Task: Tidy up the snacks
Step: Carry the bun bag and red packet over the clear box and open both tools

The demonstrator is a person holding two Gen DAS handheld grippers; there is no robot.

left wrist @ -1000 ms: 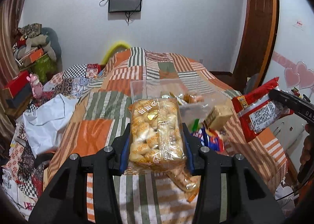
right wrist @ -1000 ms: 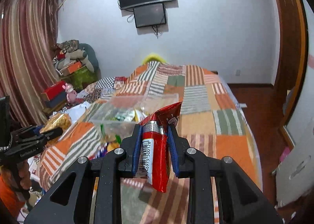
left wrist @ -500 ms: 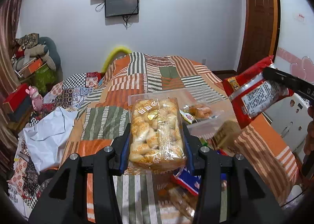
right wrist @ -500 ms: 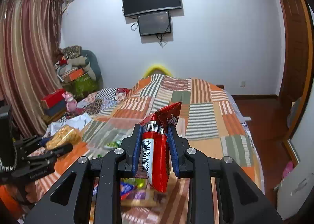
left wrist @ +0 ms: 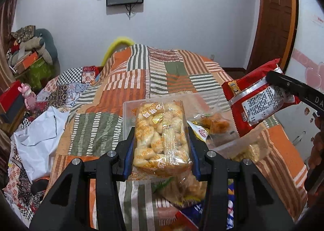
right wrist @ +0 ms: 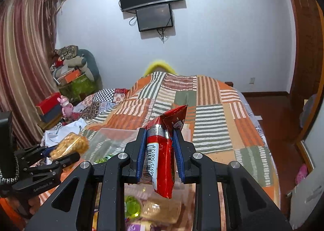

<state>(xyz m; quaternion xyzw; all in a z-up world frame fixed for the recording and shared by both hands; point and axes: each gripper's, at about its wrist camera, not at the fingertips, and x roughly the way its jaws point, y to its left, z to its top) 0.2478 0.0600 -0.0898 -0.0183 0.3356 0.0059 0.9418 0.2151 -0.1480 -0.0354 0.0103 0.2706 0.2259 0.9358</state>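
Note:
My left gripper (left wrist: 162,141) is shut on a clear bag of yellow puffed snacks (left wrist: 161,137) and holds it above the near edge of a clear plastic box (left wrist: 129,113) on the bed. My right gripper (right wrist: 159,143) is shut on a red snack packet (right wrist: 162,156) and holds it over the same box (right wrist: 113,135). The red packet also shows in the left wrist view (left wrist: 257,99), at the right above the box. The left gripper with its yellow bag (right wrist: 68,145) shows at the left of the right wrist view. Several snacks (left wrist: 214,125) lie in the box.
A striped patchwork quilt (left wrist: 162,73) covers the bed. Loose snack packs (left wrist: 190,206) lie on it in front of the box. A white plastic bag (left wrist: 38,139) lies at the left. Boxes and soft toys (right wrist: 68,73) are stacked by the curtain. A wooden door (left wrist: 273,28) stands at the right.
Both grippers have moved in over the clear box, which now lies closer beneath them. The red packet has shifted left and up in the left wrist view. Both stay shut on their packs.

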